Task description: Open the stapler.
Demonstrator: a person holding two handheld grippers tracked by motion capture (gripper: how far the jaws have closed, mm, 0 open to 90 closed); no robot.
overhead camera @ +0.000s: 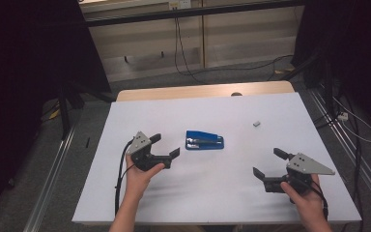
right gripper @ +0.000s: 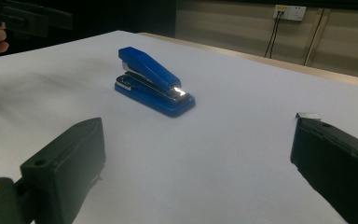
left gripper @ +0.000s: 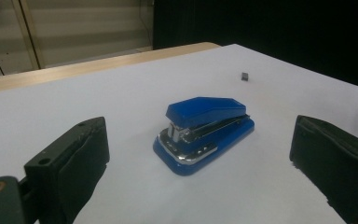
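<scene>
Since both tools sit close to the person's edge of the white table (overhead camera: 140, 203) with nothing between their jaws, the moment reads as a poised start; the left gripper (overhead camera: 166, 146) is held low with its jaws spread wide and aimed at the blue stapler (overhead camera: 204, 140), which in the left gripper view lies squarely between the two black pads (left gripper: 81, 154), so the spread looks chosen to take the stapler's body across its width; the gap between jaw tips and stapler is small but they are apart, not touching. The right gripper (overhead camera: 269, 164) rests nearer the person's right, jaws likewise parted and empty, well apart from the stapler and angled toward it, probably waiting to steady or press. Farther on, the stapler lies flat near the table's middle, closed, its long side running across the table. Beyond it, toward the far right, a small grey piece (overhead camera: 256, 123) lies alone on the sheet; it may be a strip of staples, though it is too small to tell.
</scene>
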